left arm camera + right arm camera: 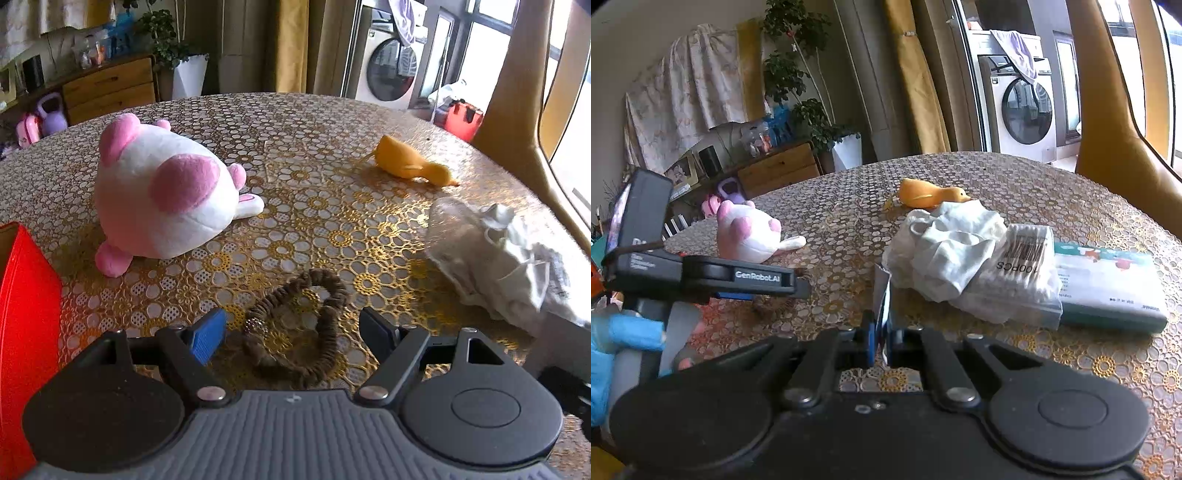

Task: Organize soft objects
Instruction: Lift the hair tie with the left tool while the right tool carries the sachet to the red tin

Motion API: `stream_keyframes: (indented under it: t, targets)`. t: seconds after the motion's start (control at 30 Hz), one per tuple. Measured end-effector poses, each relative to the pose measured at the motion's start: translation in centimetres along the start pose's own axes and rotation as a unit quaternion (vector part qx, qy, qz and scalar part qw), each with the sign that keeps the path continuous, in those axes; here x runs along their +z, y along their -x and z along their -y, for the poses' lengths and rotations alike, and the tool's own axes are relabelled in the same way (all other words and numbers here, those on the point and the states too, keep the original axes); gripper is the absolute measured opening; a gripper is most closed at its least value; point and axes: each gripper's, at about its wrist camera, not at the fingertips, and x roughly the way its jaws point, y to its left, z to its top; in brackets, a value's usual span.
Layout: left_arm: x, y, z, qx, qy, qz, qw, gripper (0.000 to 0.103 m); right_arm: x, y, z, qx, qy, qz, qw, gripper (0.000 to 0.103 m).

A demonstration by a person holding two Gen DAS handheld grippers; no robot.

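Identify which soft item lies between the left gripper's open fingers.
The brown hair scrunchie; the pink-and-white plush, yellow duck and white cloth lie farther off.

Both low over the table (295, 122), angled down past the pink plush (162, 192), facing the washing machine (391, 70); right view farther back, sharing plush and yellow duck (931, 194).

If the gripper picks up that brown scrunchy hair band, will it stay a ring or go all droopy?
Probably droopy: the brown hair band lies in a loose, bent loop on the table, so it looks limp. It seems light, being thin, ruffled fabric. Its beaded end may hang lowest. The open left gripper straddles it, not yet pinching.
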Motion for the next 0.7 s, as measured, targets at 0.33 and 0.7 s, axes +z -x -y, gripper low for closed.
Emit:
stream_keyframes:
  t: [0.33, 0.7]
  targets:
    - [-0.3, -0.5, 1.4, 0.023, -0.042, 0.018, 0.9987, 0.055, -0.1, -0.4, 0.3, -0.001, -0.004, -0.004, 1.0, 0.005]
    - [-0.2, 0.8, 0.8, 0.015, -0.025, 0.021, 0.9993, 0.018, -0.1, -0.2, 0.3, -0.002, -0.004, -0.003, 1.0, 0.005]
